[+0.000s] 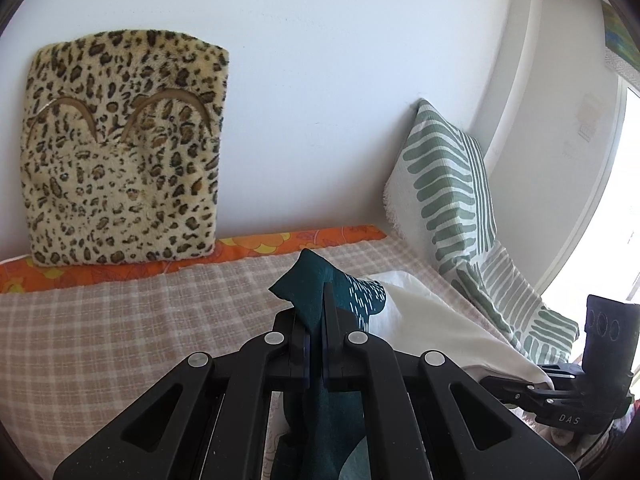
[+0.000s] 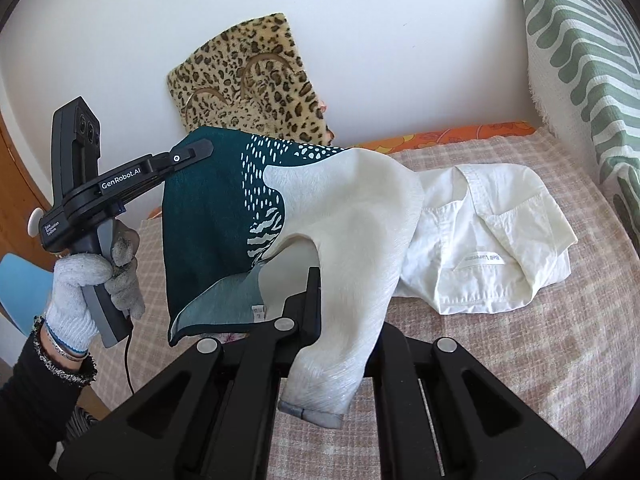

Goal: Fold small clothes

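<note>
A leopard-print cushion (image 1: pixel 124 148) leans upright against the white wall at the back of the bed, and a green-and-white striped pillow (image 1: pixel 448 184) stands in the corner to its right; both sit clear of the work. A crumpled white shirt (image 2: pixel 488 236) lies on the checked bedspread (image 1: pixel 120 332), just behind and partly under the hanging cloth, with an orange flowered sheet (image 1: pixel 280 242) showing along the wall edge. The garment being folded, a teal-and-cream top (image 2: pixel 304 216), is lifted off the bed and stretched between the two tools. The left gripper (image 1: pixel 316 312) is clamped on a teal corner, its jaws pressed together on the fabric. The right gripper (image 2: pixel 320 276) is closed on the cream part, which drapes over it and hides its far finger. The left tool's arm reads "GenRobot.AI", with "Data Acquisition System" on its body, held in a grey-gloved hand (image 2: pixel 86 280); the right tool shows "DAS". The shirt's neck label has writing, upside down and too small to read. A small tag on the top's hem is also illegible.
</note>
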### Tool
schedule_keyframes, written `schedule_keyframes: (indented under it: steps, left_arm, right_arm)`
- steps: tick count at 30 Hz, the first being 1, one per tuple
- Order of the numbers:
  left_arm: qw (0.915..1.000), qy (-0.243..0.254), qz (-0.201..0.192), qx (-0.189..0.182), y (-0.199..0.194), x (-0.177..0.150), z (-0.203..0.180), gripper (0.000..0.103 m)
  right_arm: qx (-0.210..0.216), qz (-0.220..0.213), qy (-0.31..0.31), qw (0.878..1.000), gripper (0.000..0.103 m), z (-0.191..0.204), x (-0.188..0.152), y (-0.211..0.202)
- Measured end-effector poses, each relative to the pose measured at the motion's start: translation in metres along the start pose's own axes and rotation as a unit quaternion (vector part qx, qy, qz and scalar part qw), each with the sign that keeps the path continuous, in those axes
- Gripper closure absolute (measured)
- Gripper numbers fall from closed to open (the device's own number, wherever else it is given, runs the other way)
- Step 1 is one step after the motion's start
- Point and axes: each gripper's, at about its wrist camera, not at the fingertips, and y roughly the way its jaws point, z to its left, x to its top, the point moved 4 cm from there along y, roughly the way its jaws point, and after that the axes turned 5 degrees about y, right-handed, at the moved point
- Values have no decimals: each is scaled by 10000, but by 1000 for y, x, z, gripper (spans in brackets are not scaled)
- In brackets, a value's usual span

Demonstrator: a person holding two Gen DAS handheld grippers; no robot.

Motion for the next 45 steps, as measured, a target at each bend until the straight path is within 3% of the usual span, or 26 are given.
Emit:
schedule_keyframes:
  steps: [9,15,23,26,28,29,30,31,32,38,45]
  left_arm:
    - [9993,66,-37,-379,68,34,-51,101]
    - [9985,-69,119,-529,126,39,-73,101]
    - [9989,-232,407,-90,185,22,-70,101]
    - [9961,-190,823,234,202,16,-64,94]
    - [9948,-78,887,495,200,16,-59,92]
    - [9945,-2,838,630,196,17,-58,89]
    - [9939,71,817,742,191,18,-57,74]
    - [9934,117,803,808,188,19,-55,53]
    - [9934,146,758,847,182,20,-54,47]
    - [9945,327,663,741,145,19,-65,39]
    - [9957,568,404,615,89,17,-89,30]
  right_arm:
    - [-758,-303,-195,9965,98,-75,31,-10]
    - [-1095,-374,-224,9930,98,-128,55,-11]
    - [-1054,-59,42,9944,98,-189,56,28]
    - [-1181,183,278,9924,97,-208,46,45]
    - [-1238,372,413,9907,89,-217,37,50]
    - [-1257,461,459,9899,74,-220,34,52]
    - [-1314,493,460,9890,63,-222,31,52]
    - [-1445,455,419,9876,42,-223,28,49]
    - [-1605,391,376,9855,36,-224,27,46]
    - [-1599,132,489,9858,36,-216,25,19]
    - [-1604,-260,374,9860,31,-179,26,-19]
